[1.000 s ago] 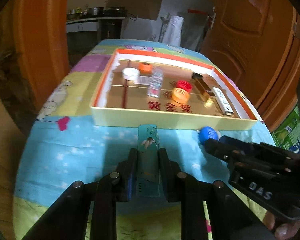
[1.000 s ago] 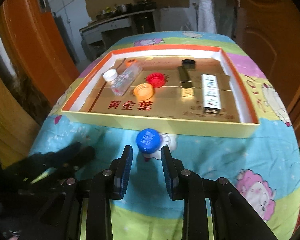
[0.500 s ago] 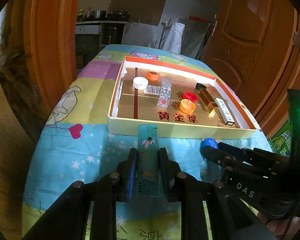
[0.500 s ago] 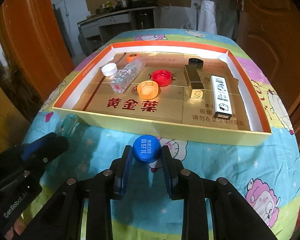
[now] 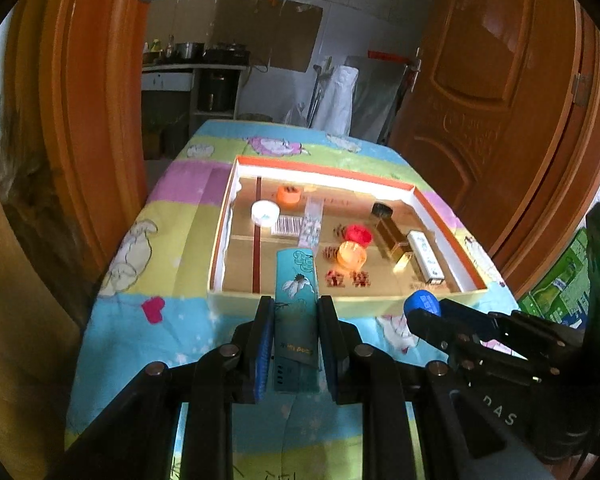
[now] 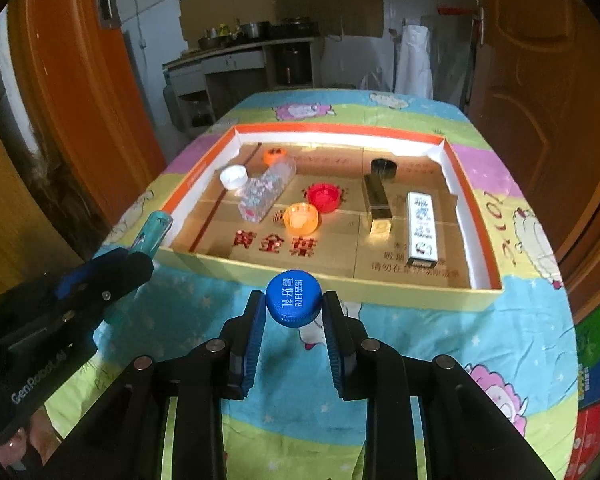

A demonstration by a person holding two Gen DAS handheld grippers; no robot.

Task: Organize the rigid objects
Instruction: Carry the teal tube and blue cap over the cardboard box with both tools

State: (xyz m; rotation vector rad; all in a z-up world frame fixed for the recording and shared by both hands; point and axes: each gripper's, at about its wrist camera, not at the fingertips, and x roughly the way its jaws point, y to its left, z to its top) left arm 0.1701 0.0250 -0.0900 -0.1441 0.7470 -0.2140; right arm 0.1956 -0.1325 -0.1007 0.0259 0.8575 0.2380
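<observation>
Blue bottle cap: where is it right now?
The blue bottle cap sits clamped in the right gripper, raised just short of the tray's near wall.

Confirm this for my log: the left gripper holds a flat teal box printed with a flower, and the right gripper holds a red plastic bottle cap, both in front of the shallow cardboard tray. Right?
Not quite. The right gripper holds a blue plastic bottle cap, not a red one, as the right wrist view shows. The rest stands: the left gripper holds the flat teal box printed with a flower, both in front of the shallow cardboard tray.
</observation>
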